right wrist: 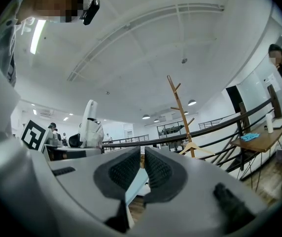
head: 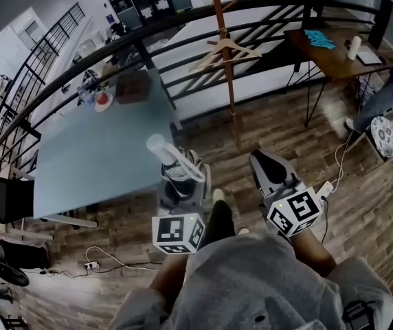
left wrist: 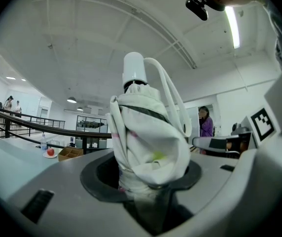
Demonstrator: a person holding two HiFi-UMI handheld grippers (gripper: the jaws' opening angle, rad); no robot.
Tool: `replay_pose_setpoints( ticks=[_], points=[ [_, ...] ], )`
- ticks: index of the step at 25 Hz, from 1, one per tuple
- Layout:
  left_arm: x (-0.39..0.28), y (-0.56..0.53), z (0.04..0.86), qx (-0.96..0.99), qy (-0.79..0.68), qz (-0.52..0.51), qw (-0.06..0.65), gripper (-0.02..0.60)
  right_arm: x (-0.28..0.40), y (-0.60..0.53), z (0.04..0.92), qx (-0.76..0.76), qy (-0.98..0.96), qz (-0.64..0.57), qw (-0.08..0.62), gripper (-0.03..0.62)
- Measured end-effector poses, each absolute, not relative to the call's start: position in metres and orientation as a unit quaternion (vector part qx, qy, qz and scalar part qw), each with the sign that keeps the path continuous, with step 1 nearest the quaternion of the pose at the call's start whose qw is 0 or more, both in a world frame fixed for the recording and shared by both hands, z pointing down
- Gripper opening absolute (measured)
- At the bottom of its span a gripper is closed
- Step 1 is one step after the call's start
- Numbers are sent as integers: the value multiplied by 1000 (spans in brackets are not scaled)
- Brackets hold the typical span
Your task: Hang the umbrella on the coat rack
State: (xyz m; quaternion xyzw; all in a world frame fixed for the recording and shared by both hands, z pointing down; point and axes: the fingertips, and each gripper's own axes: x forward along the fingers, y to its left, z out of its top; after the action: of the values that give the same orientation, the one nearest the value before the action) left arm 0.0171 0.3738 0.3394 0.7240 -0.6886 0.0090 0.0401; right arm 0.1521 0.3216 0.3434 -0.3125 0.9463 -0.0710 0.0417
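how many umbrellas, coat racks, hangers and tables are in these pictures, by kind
umbrella: 1
coat rack: 1
wooden hanger: 1
tables: 2, a grey-blue table and a wooden desk
total: 5

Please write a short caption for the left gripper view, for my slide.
The left gripper holds a folded white umbrella upright, with its handle on top.

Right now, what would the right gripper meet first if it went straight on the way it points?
Probably the table's near corner, showing between the jaws of the right gripper; the coat rack stands right of that line.
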Motion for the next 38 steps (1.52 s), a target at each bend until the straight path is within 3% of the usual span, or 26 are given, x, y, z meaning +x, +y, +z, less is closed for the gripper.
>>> replay_pose_setpoints(
  ticks=[23,38],
  points=[
    [27,329,340,736,-676,9,36,225,162,285,345,-325,942,-67,40,40],
    [4,269,358,740,-671,30,42,225,116,232,366,-290,953,-87,24,40]
  ],
)
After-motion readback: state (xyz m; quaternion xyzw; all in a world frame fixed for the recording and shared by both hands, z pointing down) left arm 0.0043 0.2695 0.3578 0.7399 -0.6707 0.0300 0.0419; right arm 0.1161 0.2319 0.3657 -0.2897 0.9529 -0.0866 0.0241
